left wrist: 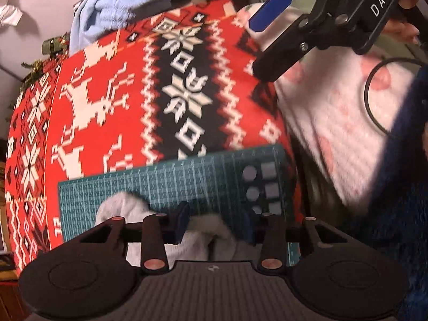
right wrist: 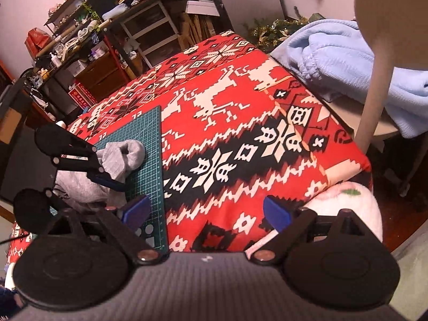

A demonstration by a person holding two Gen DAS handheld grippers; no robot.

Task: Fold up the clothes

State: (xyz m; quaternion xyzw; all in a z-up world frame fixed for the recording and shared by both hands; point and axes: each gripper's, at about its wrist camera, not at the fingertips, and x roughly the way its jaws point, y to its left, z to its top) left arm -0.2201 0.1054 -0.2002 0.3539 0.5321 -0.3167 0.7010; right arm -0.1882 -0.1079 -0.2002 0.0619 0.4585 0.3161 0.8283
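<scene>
A crumpled grey garment (left wrist: 117, 206) (right wrist: 125, 152) lies bunched on a green cutting mat (left wrist: 160, 179) (right wrist: 149, 133) near the table's edge. My left gripper (left wrist: 216, 224) (right wrist: 103, 172) sits low over the mat. Its blue fingers (left wrist: 182, 222) are partly closed on a bunch of the grey cloth. My right gripper (right wrist: 206, 214) (left wrist: 264, 42) hovers beside the mat above the red tablecloth. It is wide open with nothing between its blue pads (right wrist: 276, 216).
A red patterned tablecloth (right wrist: 240, 123) (left wrist: 107, 85) covers the table. A light blue blanket (right wrist: 334, 53) (left wrist: 107, 2) lies at its far end beside a beige pole (right wrist: 374, 85). A pink-and-white fluffy fabric (left wrist: 334, 123) (right wrist: 347, 195) sits off the table's side. Cluttered shelves (right wrist: 107, 32) stand behind.
</scene>
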